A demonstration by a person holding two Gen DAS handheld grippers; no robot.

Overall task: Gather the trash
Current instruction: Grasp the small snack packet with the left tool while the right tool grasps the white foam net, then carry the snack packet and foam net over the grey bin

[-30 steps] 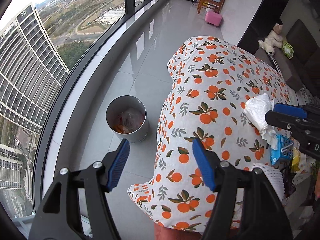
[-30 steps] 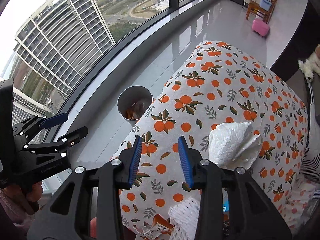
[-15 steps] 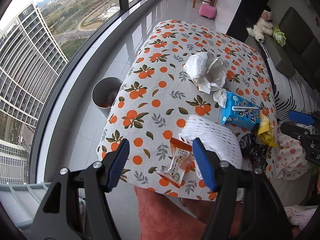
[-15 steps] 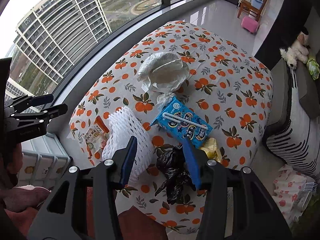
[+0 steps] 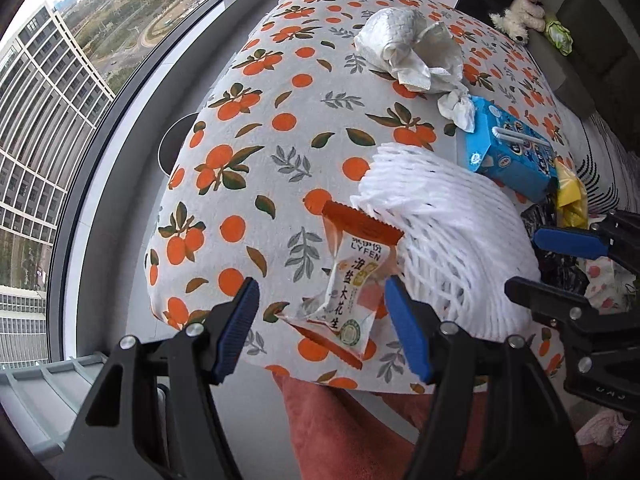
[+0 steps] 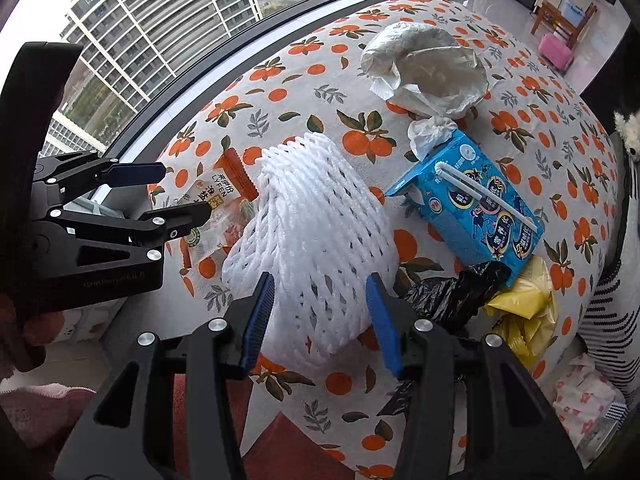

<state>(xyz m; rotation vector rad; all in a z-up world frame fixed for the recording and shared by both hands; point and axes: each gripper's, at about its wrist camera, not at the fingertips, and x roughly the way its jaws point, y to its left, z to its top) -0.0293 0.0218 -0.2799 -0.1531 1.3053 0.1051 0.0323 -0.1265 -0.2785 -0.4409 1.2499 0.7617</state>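
Note:
Trash lies on a table with an orange-print cloth (image 5: 256, 128). My left gripper (image 5: 326, 330) is open, its jaws either side of an orange-and-white snack wrapper (image 5: 354, 280) at the near edge. My right gripper (image 6: 320, 314) is open around the near end of a white foam fruit net (image 6: 316, 240), which also shows in the left wrist view (image 5: 448, 240). Beyond lie a blue drink carton (image 6: 476, 196), a crumpled white paper bag (image 6: 424, 68), a black plastic bag (image 6: 452, 292) and a yellow wrapper (image 6: 524, 312).
A metal bin (image 5: 172, 148) stands on the floor behind the table's left edge, mostly hidden. A curved window wall runs along the left. A sofa with a plush toy (image 5: 520, 4) is at the far right. A grey crate (image 5: 32, 408) sits below left.
Both grippers have come back from the bin side and dropped low over the table's near edge. The wrapper and foam net now lie between the open jaws.

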